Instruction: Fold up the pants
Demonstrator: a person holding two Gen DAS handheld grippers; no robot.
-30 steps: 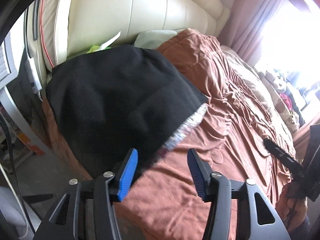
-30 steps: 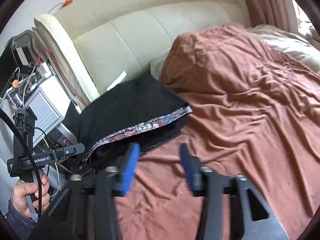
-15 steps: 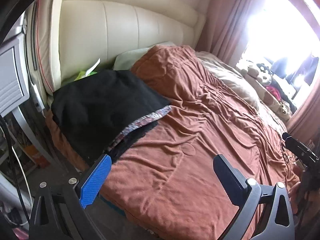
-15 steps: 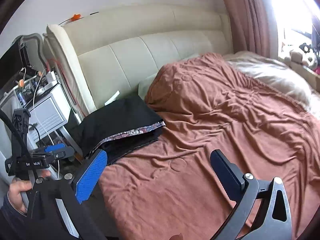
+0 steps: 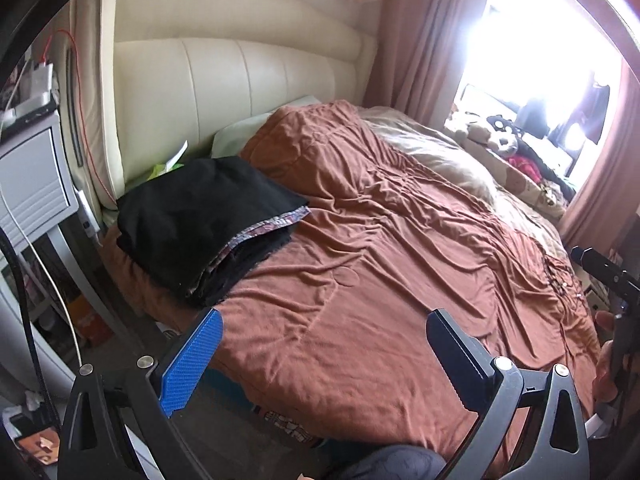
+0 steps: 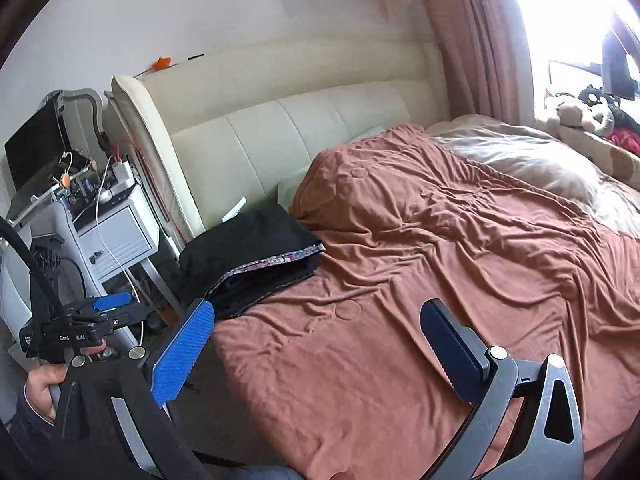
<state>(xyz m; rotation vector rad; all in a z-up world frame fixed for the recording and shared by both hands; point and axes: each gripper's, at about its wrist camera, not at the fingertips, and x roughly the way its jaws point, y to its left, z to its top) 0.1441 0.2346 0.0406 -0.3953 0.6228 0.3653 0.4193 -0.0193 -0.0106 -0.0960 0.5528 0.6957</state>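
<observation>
The black pants (image 5: 200, 224) lie folded in a flat stack with a patterned band along one edge, on the near left corner of the bed by the headboard. They also show in the right wrist view (image 6: 252, 252). My left gripper (image 5: 324, 332) is open and empty, held back from the bed's near edge, well apart from the pants. My right gripper (image 6: 316, 328) is open and empty too, above the near edge of the brown cover. The left gripper also appears at the far left of the right wrist view (image 6: 104, 312).
A wrinkled brown cover (image 5: 380, 240) spreads over the bed, with a beige blanket (image 6: 532, 160) beyond. A cream padded headboard (image 5: 248, 88) stands behind. A grey nightstand with cables (image 6: 116, 232) is left of the bed. Plush toys (image 5: 496, 136) sit by the bright window.
Both grippers have pulled back and up from the pants and opened wide. The folded pants stay where they lay.
</observation>
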